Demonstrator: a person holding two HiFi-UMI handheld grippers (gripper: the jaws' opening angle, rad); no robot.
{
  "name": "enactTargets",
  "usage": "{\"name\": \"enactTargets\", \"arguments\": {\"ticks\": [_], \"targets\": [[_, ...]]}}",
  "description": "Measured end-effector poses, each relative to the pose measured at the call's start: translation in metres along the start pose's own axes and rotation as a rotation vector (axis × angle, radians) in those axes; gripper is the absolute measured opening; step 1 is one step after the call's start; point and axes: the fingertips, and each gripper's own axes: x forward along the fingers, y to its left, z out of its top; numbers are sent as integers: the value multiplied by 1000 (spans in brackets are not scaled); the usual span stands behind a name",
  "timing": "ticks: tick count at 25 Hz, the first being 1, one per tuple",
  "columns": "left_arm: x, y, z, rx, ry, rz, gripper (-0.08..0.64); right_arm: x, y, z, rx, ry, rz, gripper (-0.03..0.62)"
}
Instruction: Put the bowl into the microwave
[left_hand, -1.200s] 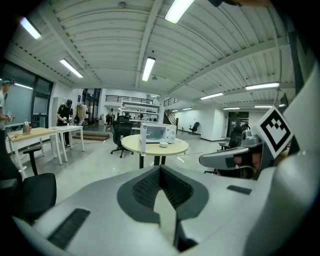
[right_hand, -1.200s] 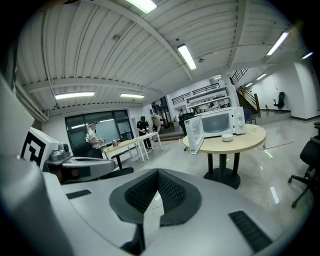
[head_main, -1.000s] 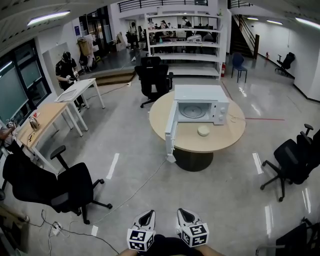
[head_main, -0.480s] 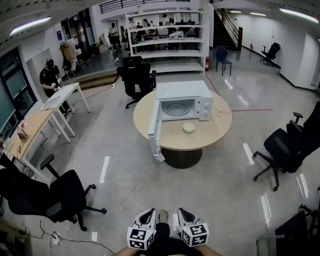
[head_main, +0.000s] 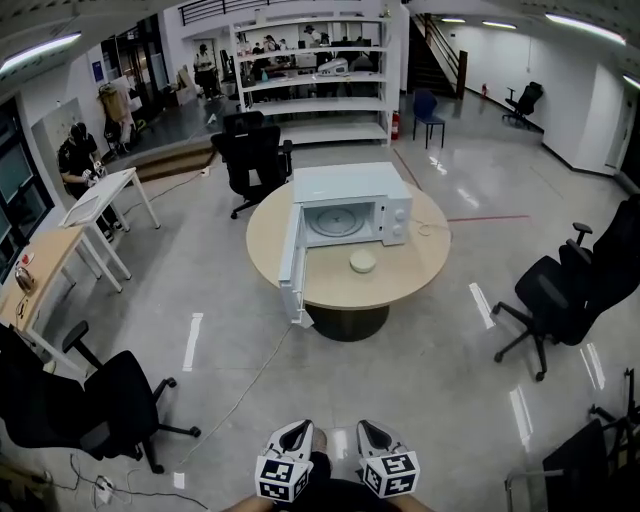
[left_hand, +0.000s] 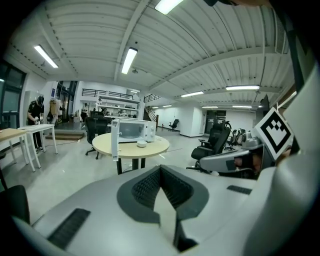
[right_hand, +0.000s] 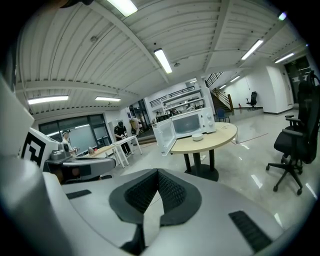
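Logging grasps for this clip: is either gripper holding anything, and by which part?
Nothing is held. The left gripper and right gripper are shut and empty; the bowl sits on the table.

Jaws together: left gripper (head_main: 292, 438), right gripper (head_main: 371, 436)

Microwave (head_main: 345, 205): one. Bowl (head_main: 363, 262): one. Round table (head_main: 422, 262): one. Grippers: two (left gripper (head_main: 296, 430) and right gripper (head_main: 370, 428), side by side). Black office chairs (head_main: 250, 150): at least four. Blue chair (head_main: 428, 106): one. Desks (head_main: 100, 195) at left: two. Shelving unit (head_main: 315, 92): one.
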Motion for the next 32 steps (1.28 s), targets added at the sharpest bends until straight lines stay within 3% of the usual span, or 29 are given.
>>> {"name": "enactTargets", "arguments": {"ticks": [12, 22, 32], "targets": [[68, 59, 31, -30, 21, -38, 46, 83, -17, 37, -21, 68, -32, 15], [109, 119, 68, -73, -31, -56, 46, 151, -14, 93, -119, 88, -52, 15], [153, 167, 100, -81, -76, -93, 46, 206, -22, 131, -155, 88, -102, 15]]}}
